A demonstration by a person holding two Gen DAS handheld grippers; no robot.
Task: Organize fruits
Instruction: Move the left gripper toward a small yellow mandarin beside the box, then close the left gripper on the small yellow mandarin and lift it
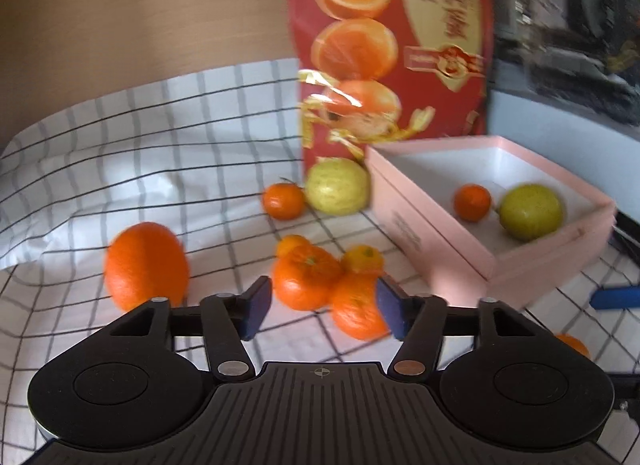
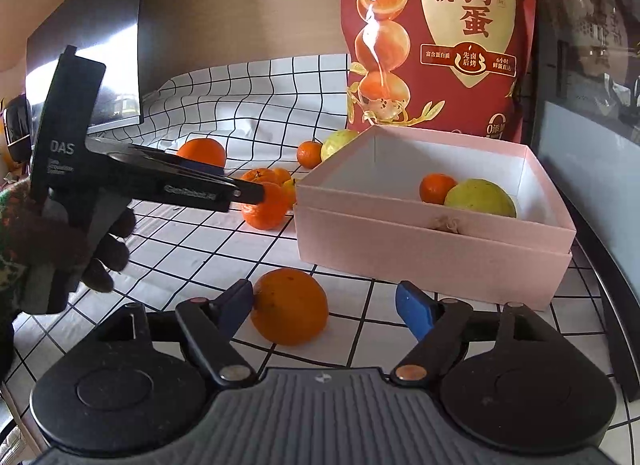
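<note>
The right gripper (image 2: 324, 305) has its fingers spread wide. An orange (image 2: 290, 306) sits on the cloth between them. The left finger is right by its skin, maybe just touching, and the right finger stands well away, so nothing is pinched. The orange is round. If one finger pushes first, it could roll off to the side and away over the checked cloth (image 2: 224, 249).

The left gripper (image 1: 324, 307) also has its fingers spread, and they hold nothing. In front of them lies a pile of little oranges (image 1: 320, 281), all touching each other. If the fingers close there, they may grab two at once, or bump the others so they roll.

The pink box (image 2: 436, 253) is just behind, near both grippers. A small orange (image 2: 436, 188) and a yellow-green fruit (image 2: 480, 198) already lie inside. A dropped fruit could hit them or bounce on the wall. The tall red bag (image 2: 436, 37) stands behind the box, and a high lift could knock it over.
</note>
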